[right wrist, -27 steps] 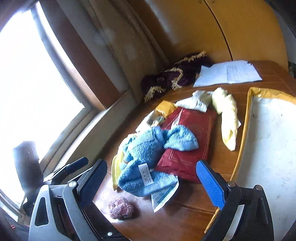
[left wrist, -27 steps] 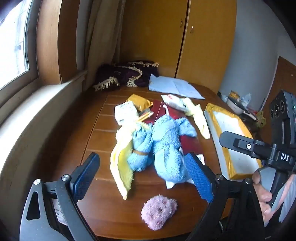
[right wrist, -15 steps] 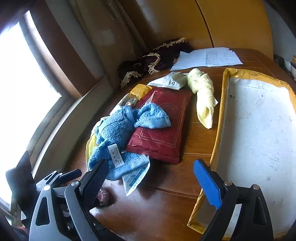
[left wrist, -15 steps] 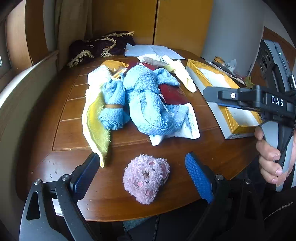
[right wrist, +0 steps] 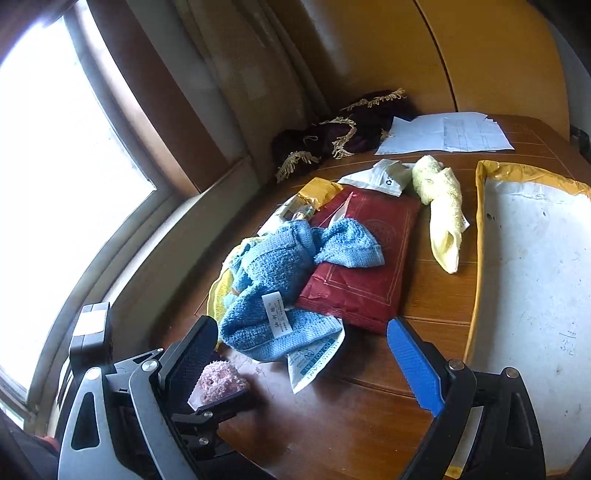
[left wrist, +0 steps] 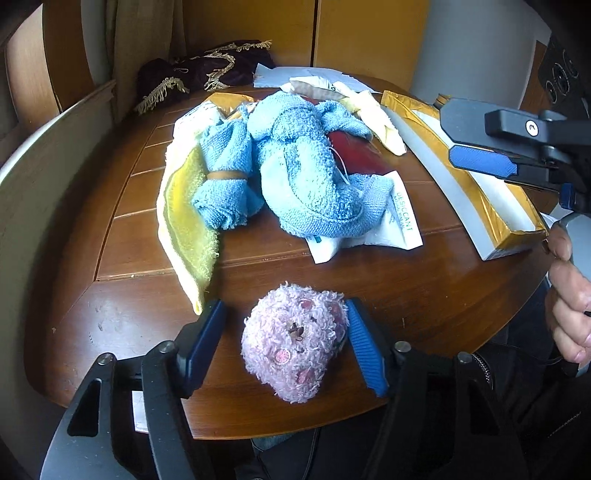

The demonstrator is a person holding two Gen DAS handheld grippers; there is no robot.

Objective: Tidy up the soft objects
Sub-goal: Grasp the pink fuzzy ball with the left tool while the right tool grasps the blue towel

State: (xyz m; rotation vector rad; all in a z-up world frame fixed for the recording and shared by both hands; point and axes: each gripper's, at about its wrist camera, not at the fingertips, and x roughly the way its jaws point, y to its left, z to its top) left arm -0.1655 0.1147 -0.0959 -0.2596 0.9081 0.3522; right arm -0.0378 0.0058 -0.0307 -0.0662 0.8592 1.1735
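Left tongs (left wrist: 286,339) straddle the pink fuzzy ball (left wrist: 295,341) at the near edge of the bench (left wrist: 424,280); right pad touches it, left pad a gap away, so not clenched. Right tongs (right wrist: 303,354) hover released over the bench. Blue towels (left wrist: 295,177) and yellow cloth (left wrist: 186,218) lie piled mid-bench.

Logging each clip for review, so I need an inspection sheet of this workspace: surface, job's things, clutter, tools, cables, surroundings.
Surface: round wooden table, crowded.
Job's things: pink fuzzy ball at near edge; blue towels heaped; yellow cloth beside them; another yellow cloth farther back.
Clutter: red packet, desiccant sachet, papers, gold-edged tray, dark fringed cloth.
Tools: left tool open, straddling the ball, right finger touching it; right tool open, empty.
Cables: nothing seen.
Surroundings: window, curtain, wooden cabinet.
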